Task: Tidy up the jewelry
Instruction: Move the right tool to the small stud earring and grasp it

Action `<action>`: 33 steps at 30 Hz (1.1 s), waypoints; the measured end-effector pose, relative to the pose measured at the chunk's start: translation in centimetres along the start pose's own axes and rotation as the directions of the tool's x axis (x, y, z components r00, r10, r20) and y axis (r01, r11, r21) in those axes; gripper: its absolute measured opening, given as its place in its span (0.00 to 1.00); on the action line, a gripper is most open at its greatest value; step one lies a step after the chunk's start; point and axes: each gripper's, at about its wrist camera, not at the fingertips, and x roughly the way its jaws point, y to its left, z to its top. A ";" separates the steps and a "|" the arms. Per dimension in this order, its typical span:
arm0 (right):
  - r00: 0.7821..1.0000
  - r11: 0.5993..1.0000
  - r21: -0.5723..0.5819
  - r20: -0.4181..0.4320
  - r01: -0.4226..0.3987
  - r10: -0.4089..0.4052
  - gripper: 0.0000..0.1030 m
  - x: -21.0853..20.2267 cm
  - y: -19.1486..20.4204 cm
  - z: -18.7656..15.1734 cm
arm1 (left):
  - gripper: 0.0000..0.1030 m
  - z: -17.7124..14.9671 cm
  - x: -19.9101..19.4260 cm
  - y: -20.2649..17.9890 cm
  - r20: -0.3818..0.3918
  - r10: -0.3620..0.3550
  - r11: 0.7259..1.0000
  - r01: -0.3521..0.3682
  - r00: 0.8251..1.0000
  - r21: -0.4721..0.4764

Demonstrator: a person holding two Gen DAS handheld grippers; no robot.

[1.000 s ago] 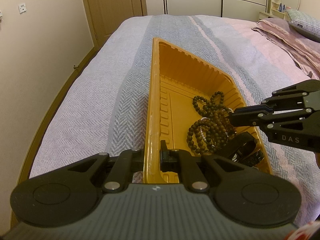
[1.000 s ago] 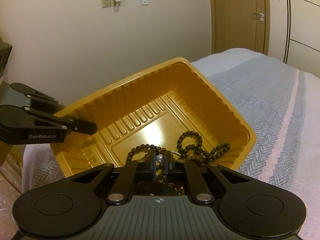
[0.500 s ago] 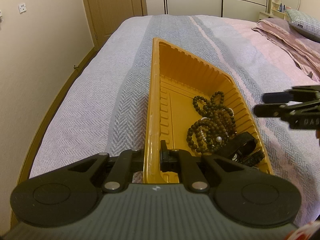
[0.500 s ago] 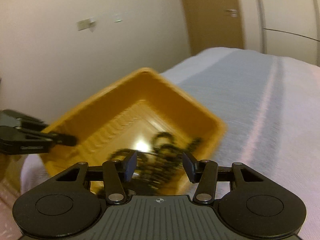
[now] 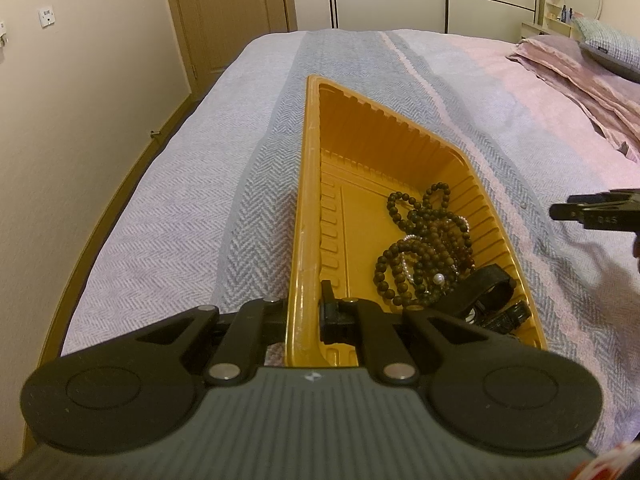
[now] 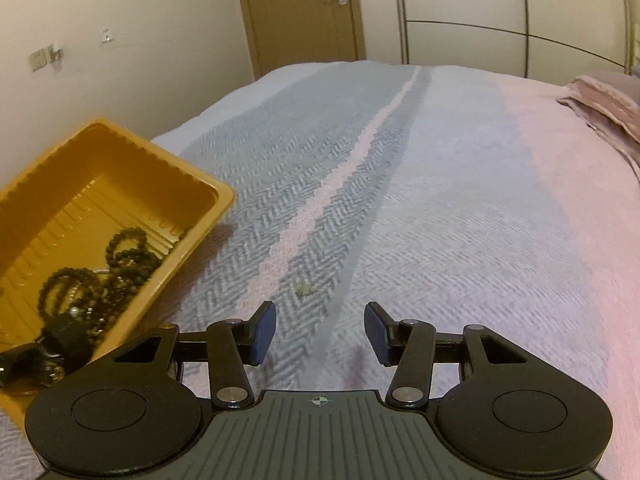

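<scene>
A yellow plastic tray [image 5: 352, 128] lies on the bed. My left gripper [image 5: 306, 300] is shut on the tray's near rim. Inside the tray lie dark bead bracelets [image 5: 420, 248], a pearl strand [image 5: 438, 278] and a black watch [image 5: 488, 288]. The tray [image 6: 120, 152] and its beads [image 6: 100, 276] show at the left of the right wrist view. My right gripper [image 6: 320, 332] is open and empty above the bedspread, right of the tray; it also shows in the left wrist view [image 5: 592, 212]. A small pale piece [image 6: 304, 289] lies on the bedspread just ahead of it.
The bed has a grey and pink herringbone bedspread [image 6: 400, 200]. Folded pink bedding and a pillow [image 5: 580, 64] lie at the far right. A wall [image 5: 80, 80] runs along the bed's left side, with a door [image 6: 304, 12] and wardrobe beyond.
My right gripper let go of the jewelry in the tray, opened, and swung right, out over the bedspread. My left gripper kept its hold on the tray rim.
</scene>
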 end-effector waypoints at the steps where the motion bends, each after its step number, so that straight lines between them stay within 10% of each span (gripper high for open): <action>1: 1.000 1.000 -0.015 -0.005 0.003 -0.003 0.48 0.4 0.0 0.0 | 0.06 0.0 0.0 0.0 -0.001 0.000 1.000 0.000 1.000 0.000; 17: 0.999 0.987 -0.158 -0.043 0.015 -0.022 0.16 5.8 1.6 0.6 | 0.06 0.0 0.2 0.1 -0.007 0.003 1.000 -0.003 1.000 0.000; 33: 0.998 0.968 -0.249 0.057 0.036 -0.022 0.15 1.8 4.1 0.8 | 0.06 0.0 0.3 0.1 -0.007 0.002 1.000 -0.002 1.000 -0.001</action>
